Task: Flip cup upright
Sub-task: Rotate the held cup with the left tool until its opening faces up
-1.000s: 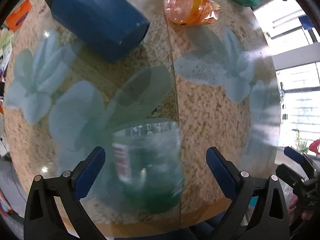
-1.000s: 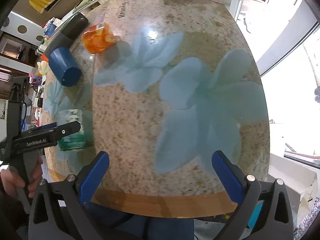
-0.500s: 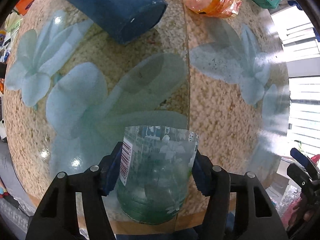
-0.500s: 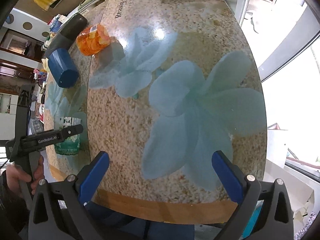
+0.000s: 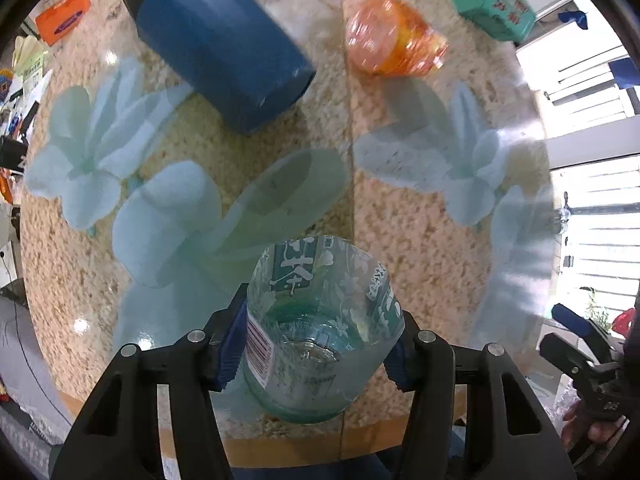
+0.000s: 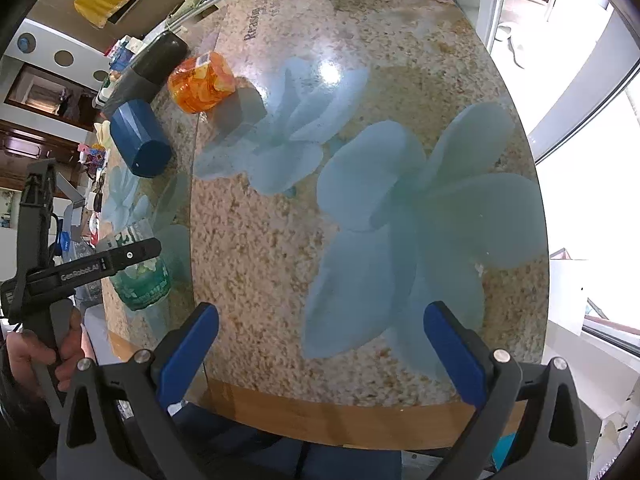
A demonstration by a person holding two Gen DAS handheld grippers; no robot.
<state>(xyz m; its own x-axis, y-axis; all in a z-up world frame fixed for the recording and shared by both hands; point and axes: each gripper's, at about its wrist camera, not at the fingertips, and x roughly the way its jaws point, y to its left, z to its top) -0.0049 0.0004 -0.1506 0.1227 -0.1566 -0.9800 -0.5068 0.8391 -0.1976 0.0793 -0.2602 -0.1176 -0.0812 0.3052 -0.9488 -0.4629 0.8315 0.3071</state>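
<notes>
Our left gripper clamps the cut green-tea bottle cup at six o'clock near the table edge; we should rotate it slowly, mouth upward. Our right gripper gapes wide, idle.

Speckled table with pale flower prints; bright windows, seemingly blinds, beyond.
</notes>
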